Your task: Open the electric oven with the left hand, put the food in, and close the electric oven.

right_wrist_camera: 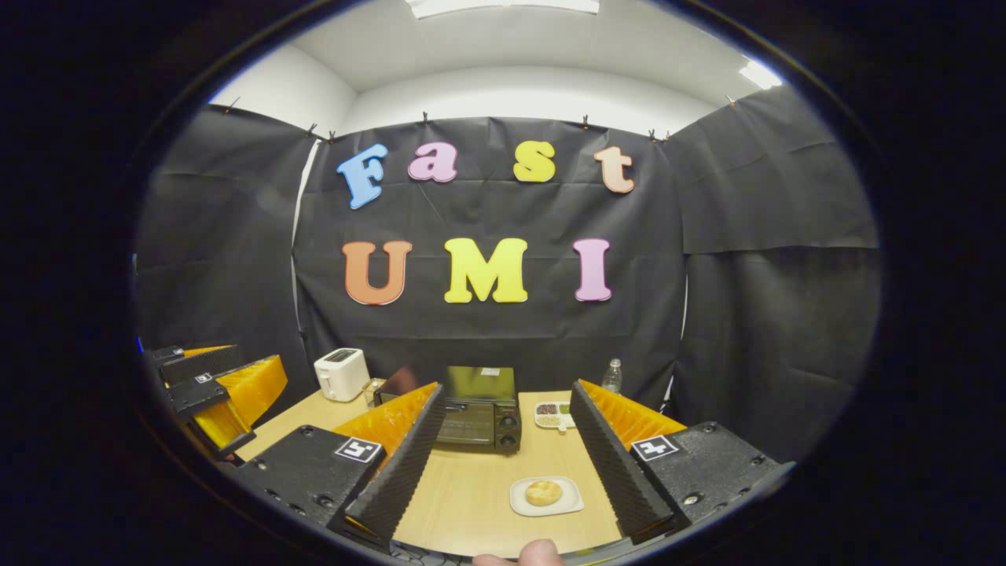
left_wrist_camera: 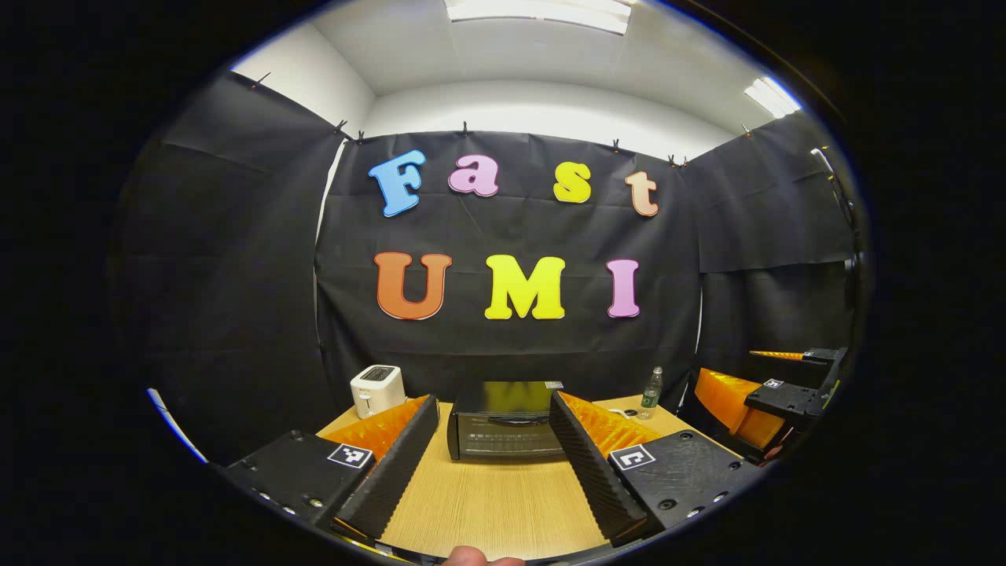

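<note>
Both the left gripper (left_wrist_camera: 493,456) and the right gripper (right_wrist_camera: 503,448) hang with jaws spread wide, holding nothing. The electric oven (left_wrist_camera: 503,420) sits at twelve o'clock on the table (left_wrist_camera: 491,503), door apparently closed. The bun (right_wrist_camera: 544,493) on its plate (right_wrist_camera: 546,497) lies at six o'clock from the oven.

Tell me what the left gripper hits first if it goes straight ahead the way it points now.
Most likely the electric oven: it sits centred between the open left gripper fingers, door shut, with bare table before it. Depth is hard to judge, but nothing else seems to stand in that line.
</note>
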